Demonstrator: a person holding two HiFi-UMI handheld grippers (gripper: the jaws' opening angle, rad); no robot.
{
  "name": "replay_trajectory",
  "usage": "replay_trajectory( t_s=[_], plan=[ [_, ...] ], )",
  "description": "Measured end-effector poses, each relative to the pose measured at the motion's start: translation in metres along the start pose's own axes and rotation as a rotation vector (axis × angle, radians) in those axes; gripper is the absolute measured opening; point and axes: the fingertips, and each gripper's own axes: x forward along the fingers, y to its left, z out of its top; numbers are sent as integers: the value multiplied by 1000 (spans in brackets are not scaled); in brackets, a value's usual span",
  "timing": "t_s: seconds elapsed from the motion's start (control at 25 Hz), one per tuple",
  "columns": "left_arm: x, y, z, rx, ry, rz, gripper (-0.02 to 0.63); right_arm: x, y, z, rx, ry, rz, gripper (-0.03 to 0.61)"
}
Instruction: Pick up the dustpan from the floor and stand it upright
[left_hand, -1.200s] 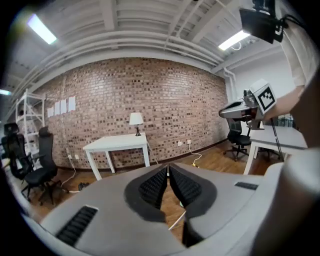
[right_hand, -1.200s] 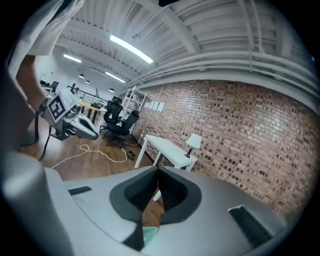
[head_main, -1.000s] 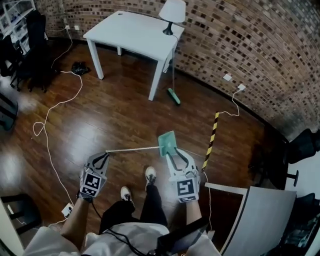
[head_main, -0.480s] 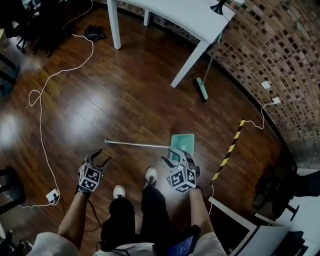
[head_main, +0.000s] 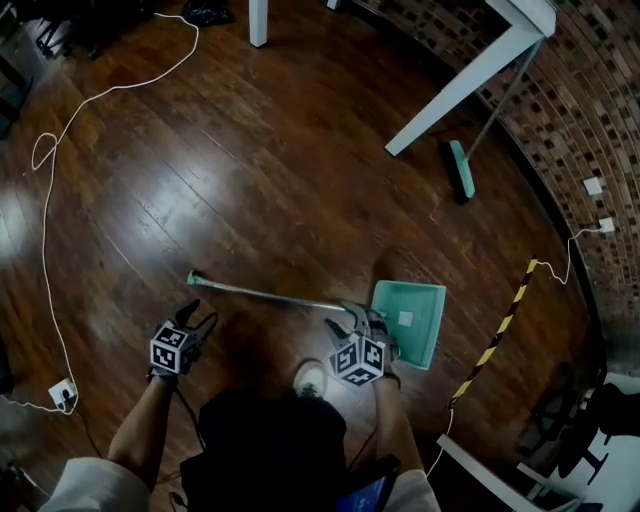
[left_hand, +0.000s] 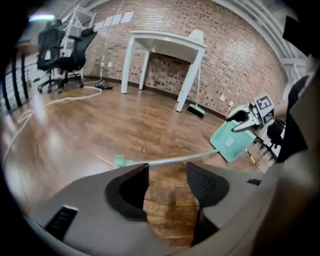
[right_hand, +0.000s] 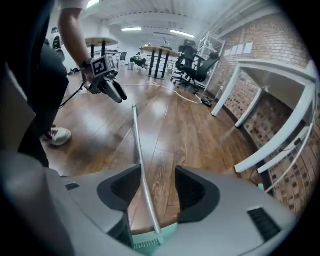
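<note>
A teal dustpan (head_main: 410, 322) with a long metal handle (head_main: 275, 294) lies flat on the wooden floor. My right gripper (head_main: 362, 318) hangs just over the handle where it joins the pan. In the right gripper view the handle (right_hand: 141, 182) runs between the opening jaws, close to the left pad, and neither pad presses on it. My left gripper (head_main: 198, 318) is low near the handle's teal end cap (left_hand: 120, 161). Its jaws (left_hand: 167, 182) are opening with nothing between them, and the handle lies just beyond their tips.
A white table leg (head_main: 465, 80) and a teal broom (head_main: 460, 168) stand beyond the pan by the brick wall. A yellow-black striped strip (head_main: 500, 325) lies right of the pan. A white cable (head_main: 60, 150) snakes over the floor at left. The person's shoe (head_main: 310, 375) is between the grippers.
Both grippers have dropped from waist height to just above the floor. The dustpan, held up between them a second ago, now lies flat, and both pairs of jaws have spread.
</note>
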Motion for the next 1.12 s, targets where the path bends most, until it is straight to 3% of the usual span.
replay_trajectory(
  t_s=[0.12,0.24,0.52,0.76,0.96,1.04,1.08,1.12],
  plan=[
    [39,17,-39,-138,-65,-34,260,60,16,-21,-55,6,13,236],
    [68,23,-55,-247,-150,-99,286,105,28,-35,-100,6,32,238],
    [86,30,-14,-490,-389,-237,304,139,42,-43,-139,-17,87,238],
    [96,45,10,-597,-469,-233,307,156,63,-57,-194,65,140,238],
    [106,51,17,-671,-507,-248,311,167,59,-61,-175,67,83,198],
    [109,57,17,-700,-508,-225,250,168,50,-60,-183,68,32,101],
    [110,60,18,-713,-511,-223,170,168,46,-60,-186,69,16,78],
    [110,60,20,-727,-517,-229,164,168,44,-59,-186,69,9,78]
  ],
)
